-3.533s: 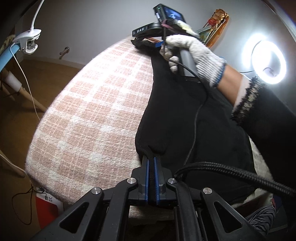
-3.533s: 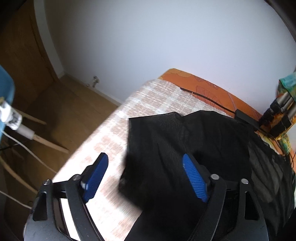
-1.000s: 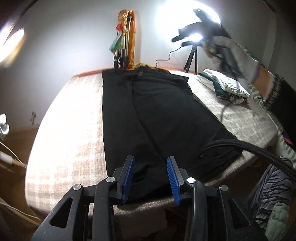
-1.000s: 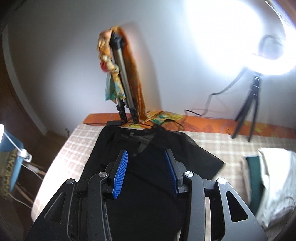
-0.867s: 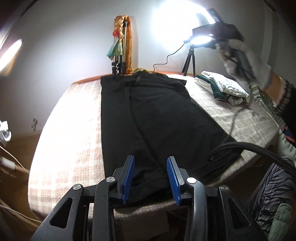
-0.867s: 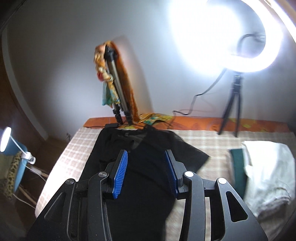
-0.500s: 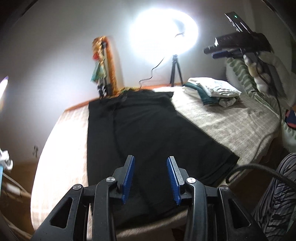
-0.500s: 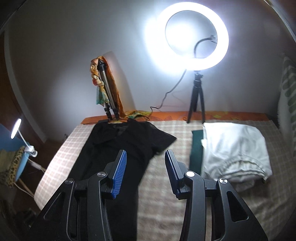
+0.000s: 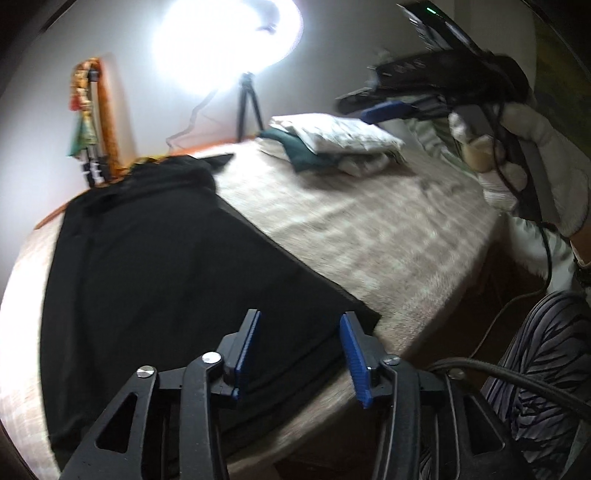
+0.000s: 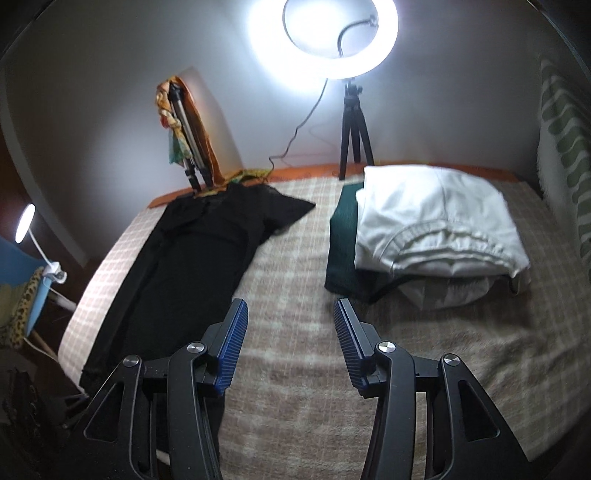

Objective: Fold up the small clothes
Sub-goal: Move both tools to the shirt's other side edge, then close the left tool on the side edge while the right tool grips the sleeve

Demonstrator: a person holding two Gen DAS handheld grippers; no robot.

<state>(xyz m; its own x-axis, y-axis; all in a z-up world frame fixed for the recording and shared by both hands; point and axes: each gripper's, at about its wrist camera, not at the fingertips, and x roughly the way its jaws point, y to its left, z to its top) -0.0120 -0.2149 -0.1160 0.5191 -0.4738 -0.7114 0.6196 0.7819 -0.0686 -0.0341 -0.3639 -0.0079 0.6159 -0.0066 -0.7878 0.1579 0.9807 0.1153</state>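
Left tongs, right tongs: both released, just widening, nothing between. Black garment at ten o'clock overhangs bed; we risk dragging it off.

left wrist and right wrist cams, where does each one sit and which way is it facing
Left wrist: on the left hand-held gripper, angled down at the black garment on the bed; the gloved right hand and a striped leg show.
Right wrist: on the right hand-held gripper, looking across the bed at the folded pile; only its own fingers show.
Shared: garment, pile, ring light, bed.
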